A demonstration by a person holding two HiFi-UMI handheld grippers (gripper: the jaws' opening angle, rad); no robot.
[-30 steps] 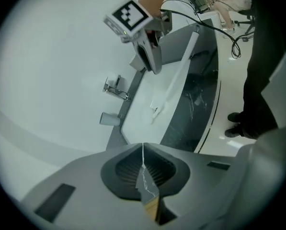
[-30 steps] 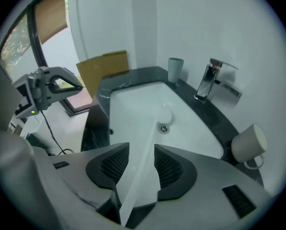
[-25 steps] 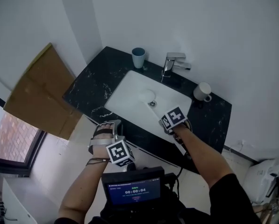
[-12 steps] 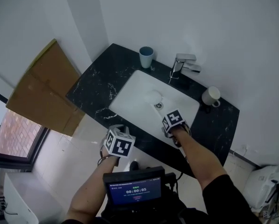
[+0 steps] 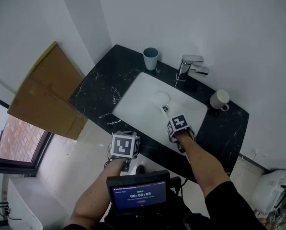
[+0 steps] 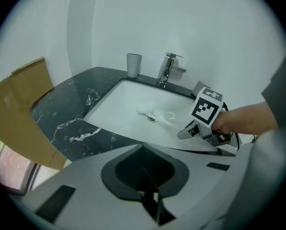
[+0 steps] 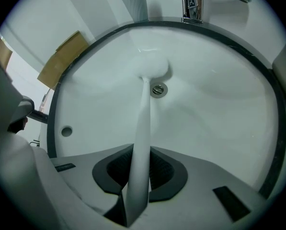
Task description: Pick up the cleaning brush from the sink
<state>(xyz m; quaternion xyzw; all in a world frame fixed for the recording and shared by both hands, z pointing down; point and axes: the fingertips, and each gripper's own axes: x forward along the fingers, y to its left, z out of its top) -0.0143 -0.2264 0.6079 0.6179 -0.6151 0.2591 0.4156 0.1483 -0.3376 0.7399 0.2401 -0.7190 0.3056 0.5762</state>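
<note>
The white cleaning brush (image 7: 142, 128) lies in the white sink (image 5: 138, 99), its round head (image 5: 162, 98) by the drain and its handle running toward the front rim. My right gripper (image 7: 138, 195) points steeply down into the basin. Its jaws are closing, with the handle between them and the dark pads against both of its sides. In the head view its marker cube (image 5: 178, 123) sits over the sink's front right. My left gripper (image 5: 123, 147) hangs in front of the counter, outside the basin, shut with nothing in it (image 6: 150, 200).
The black marble counter (image 5: 99, 87) bears a blue cup (image 5: 151, 58), a chrome faucet (image 5: 188, 66) and a white mug (image 5: 219, 99). A cardboard sheet (image 5: 42, 90) leans at the left. A small screen (image 5: 139, 193) sits low at my chest.
My left gripper rolled so its marker cube faces up, and dropped a little. The right gripper sank lower over the sink's front.
</note>
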